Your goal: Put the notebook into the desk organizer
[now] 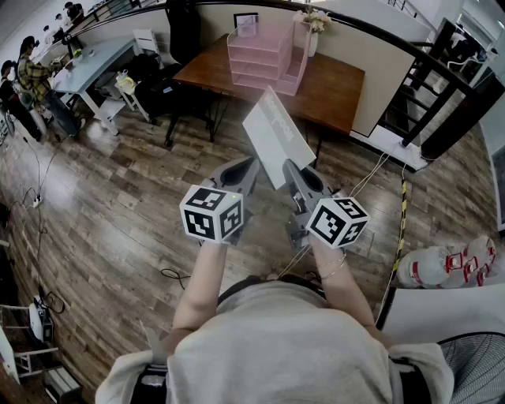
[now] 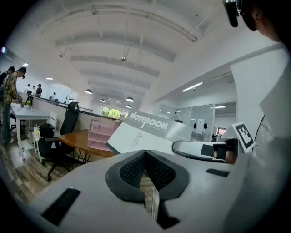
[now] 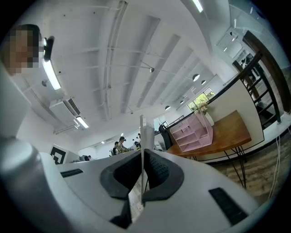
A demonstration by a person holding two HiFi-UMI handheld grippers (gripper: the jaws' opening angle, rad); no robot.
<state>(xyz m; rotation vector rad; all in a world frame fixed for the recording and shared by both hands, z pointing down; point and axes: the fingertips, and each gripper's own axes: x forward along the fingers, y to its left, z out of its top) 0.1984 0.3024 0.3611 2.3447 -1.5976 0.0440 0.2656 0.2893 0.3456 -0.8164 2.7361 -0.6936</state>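
Notebook (image 1: 276,138) clamped edge-on in right gripper (image 1: 297,172), mid-air; left gripper (image 1: 249,166) closed, empty. Desk organizer (image 1: 264,55) well apart; approach and insertion pending.

White notebook (image 1: 275,136) tilted in mid-air, pink desk organizer (image 1: 264,59) — translucent, upright — on brown table (image 1: 339,87)

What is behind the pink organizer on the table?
A white vase with flowers stands behind the organizer, at its right end. The pink wall covers part of the vase.
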